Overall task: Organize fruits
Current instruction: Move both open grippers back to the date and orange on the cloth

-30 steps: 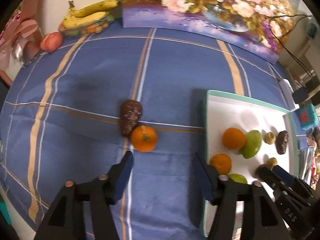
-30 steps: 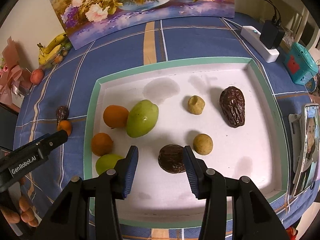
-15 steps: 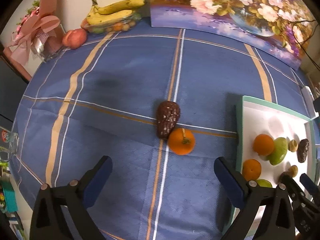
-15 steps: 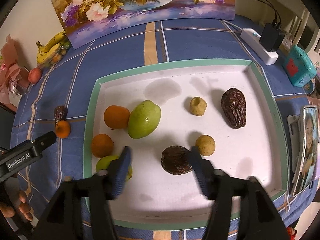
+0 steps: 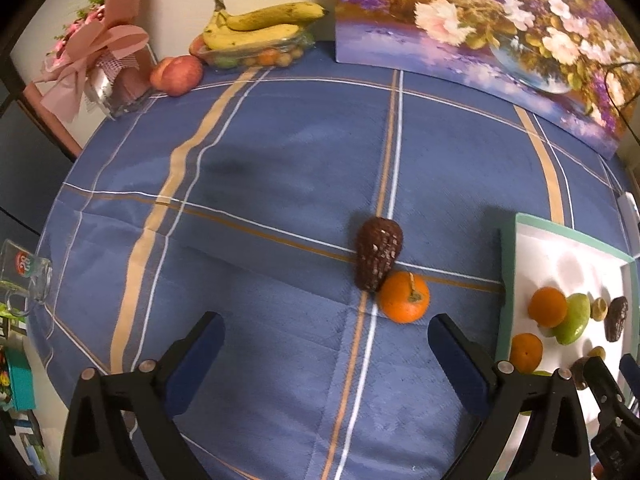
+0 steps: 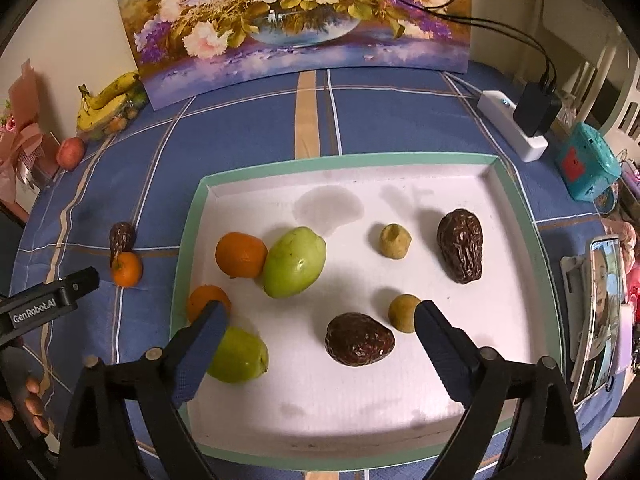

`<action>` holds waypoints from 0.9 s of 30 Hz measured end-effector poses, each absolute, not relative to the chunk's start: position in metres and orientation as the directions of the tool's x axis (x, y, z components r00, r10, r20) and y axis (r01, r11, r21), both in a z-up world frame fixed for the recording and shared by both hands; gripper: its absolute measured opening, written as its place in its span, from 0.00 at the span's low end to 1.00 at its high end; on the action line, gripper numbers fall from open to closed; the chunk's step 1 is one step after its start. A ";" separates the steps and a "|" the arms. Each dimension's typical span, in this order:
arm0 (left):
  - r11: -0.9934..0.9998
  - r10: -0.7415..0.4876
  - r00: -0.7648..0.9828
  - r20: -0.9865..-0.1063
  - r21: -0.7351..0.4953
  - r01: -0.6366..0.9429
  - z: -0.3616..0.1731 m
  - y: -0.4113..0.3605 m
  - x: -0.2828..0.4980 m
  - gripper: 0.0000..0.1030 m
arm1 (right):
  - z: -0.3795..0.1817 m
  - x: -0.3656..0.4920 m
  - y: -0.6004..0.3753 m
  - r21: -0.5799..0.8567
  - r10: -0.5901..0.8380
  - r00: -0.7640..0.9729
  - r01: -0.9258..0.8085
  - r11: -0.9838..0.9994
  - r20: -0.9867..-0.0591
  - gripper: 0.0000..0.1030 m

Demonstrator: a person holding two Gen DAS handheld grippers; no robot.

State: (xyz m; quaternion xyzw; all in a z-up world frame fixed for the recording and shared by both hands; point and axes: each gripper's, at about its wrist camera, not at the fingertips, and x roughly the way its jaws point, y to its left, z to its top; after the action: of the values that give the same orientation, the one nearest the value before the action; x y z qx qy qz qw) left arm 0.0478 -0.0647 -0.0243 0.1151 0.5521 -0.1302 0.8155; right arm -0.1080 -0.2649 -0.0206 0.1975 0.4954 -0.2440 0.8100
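- Jaws on both grippers have spread over the last second: left gripper (image 5: 326, 338) went from narrow to wide, right gripper (image 6: 320, 330) likewise, and neither holds anything.
- Right gripper hangs above the tray (image 6: 348, 162); the dark wrinkled fruit (image 6: 359, 339) it bracketed a second ago lies between the parted fingers, untouched, resting on the tray floor.
- Judgement — that fruit has been released in place; the right side's placing step looks finished.
- Left gripper sits back from the loose orange (image 5: 404, 297) and the brown scaly fruit (image 5: 378, 258); the two touch each other on the cloth, well outside the tray's left rim.
- Judgement — these two are what remains to bring in; wide fingers suit an approach to the orange first, since it lies nearer.
- Tray already carries two oranges, two green fruits, two small yellow-brown ones and two dark wrinkled ones.
- Surface: blue plaid tablecloth (image 5: 280, 168), creased, soft.
- Room: floral painting (image 6: 296, 16) propped at the back, bananas (image 5: 256, 26) on a packed fruit tray, power strip (image 6: 514, 126), phone (image 6: 600, 312) at right edge.
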 end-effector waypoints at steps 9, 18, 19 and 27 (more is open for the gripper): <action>0.935 -0.073 0.368 -0.927 0.065 0.350 -0.024 -0.057 0.054 1.00 | -0.021 -0.101 -0.259 0.100 -0.200 0.416 0.598 0.796 -0.887 0.92; 0.932 -0.071 0.352 -0.933 0.064 0.357 -0.028 -0.044 0.065 1.00 | -0.023 -0.080 -0.242 0.099 -0.170 0.419 0.548 0.831 -0.892 0.92; 0.934 -0.071 0.355 -0.932 0.062 0.351 -0.028 -0.042 0.066 1.00 | -0.024 -0.077 -0.240 0.101 -0.165 0.419 0.543 0.834 -0.893 0.92; 0.960 -0.072 0.364 -0.929 0.035 0.278 -0.023 -0.006 0.085 1.00 | -0.021 -0.057 -0.217 0.097 -0.148 0.446 0.482 0.871 -0.883 0.92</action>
State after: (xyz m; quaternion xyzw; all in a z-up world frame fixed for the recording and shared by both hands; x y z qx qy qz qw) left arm 0.0851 -0.0063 -0.0233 0.0932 0.5539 -0.1067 0.8204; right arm -0.0574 -0.2169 -0.0211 0.1696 0.4914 -0.1889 0.8331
